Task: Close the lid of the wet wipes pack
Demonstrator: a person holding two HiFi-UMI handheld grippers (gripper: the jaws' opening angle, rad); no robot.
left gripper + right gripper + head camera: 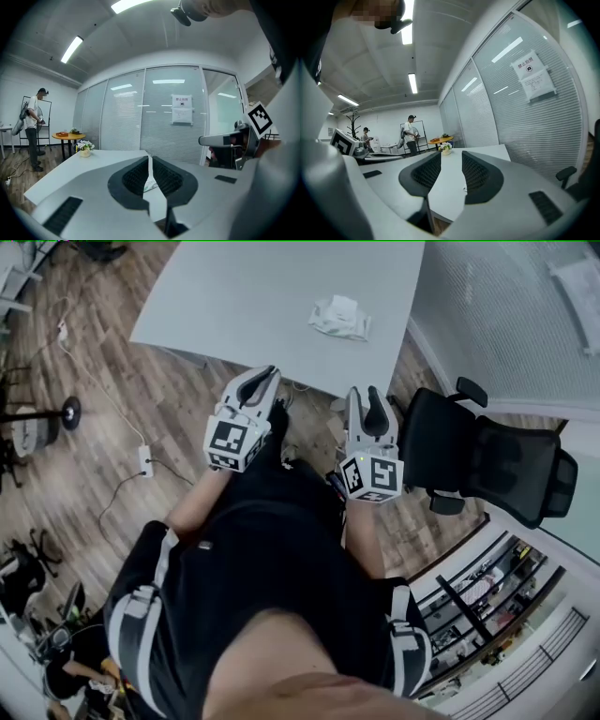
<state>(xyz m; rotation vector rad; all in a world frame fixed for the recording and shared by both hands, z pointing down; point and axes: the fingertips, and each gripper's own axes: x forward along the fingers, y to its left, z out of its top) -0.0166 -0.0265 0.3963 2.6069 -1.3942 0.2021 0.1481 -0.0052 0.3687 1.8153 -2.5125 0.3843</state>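
- Wet wipes pack (339, 317) is lying on the grey table (234, 296), well ahead of both grippers.
- Left gripper (264, 379) is holding nothing, with its jaws meeting at the tips; right gripper (367, 401) is standing partly open, empty.
- Black chair (487, 460) is standing beside the table; the wall notice (182, 109) is proving illegible.

Open grey table (244, 296) ahead, wipes pack (341, 317) near its right edge, black chair (487, 460) beside that edge
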